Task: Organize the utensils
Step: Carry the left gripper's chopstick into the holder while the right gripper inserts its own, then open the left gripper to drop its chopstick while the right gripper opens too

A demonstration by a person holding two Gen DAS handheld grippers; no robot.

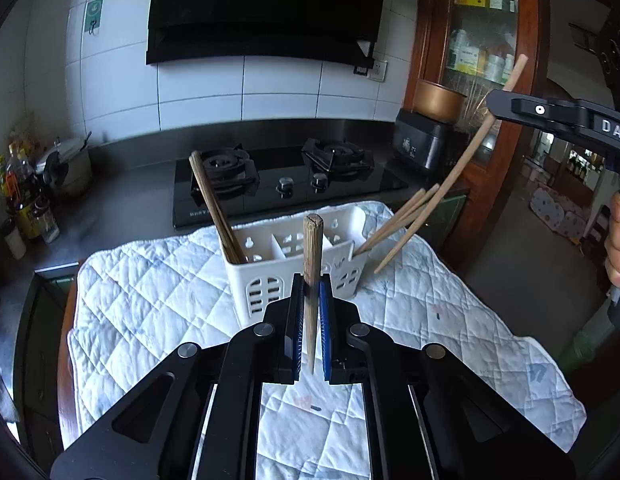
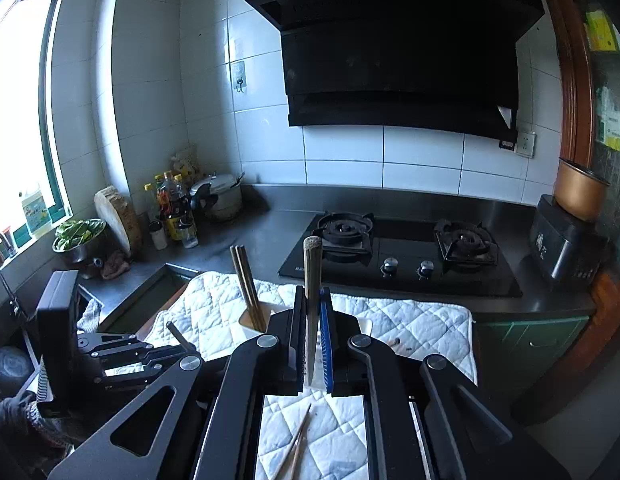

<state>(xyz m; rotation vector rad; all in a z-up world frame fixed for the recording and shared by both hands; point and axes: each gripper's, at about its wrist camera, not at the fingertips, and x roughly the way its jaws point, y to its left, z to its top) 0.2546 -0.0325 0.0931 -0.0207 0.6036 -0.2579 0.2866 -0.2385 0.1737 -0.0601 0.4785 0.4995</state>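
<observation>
A white slotted utensil holder (image 1: 294, 268) stands on a white quilted cloth (image 1: 150, 304). Dark chopsticks (image 1: 214, 208) lean in its left compartment and light chopsticks (image 1: 393, 224) in its right one. My left gripper (image 1: 311, 284) is shut on an upright wooden chopstick (image 1: 313, 248), just in front of the holder. My right gripper (image 2: 311, 296) is shut on another chopstick (image 2: 311, 264); in the left wrist view that chopstick (image 1: 441, 196) slants down beside the holder's right end. The holder's rim (image 2: 250, 322) and dark chopsticks (image 2: 248, 284) show behind the right gripper. Two chopsticks (image 2: 296, 446) lie on the cloth below it.
A black gas stove (image 1: 286, 184) sits behind the cloth on the steel counter (image 1: 122, 200). Bottles (image 2: 174, 208), a pot (image 2: 220, 196) and a bowl of greens (image 2: 76, 236) stand at the left. A black appliance (image 1: 425, 144) stands at the right, by a wooden cabinet (image 1: 477, 40).
</observation>
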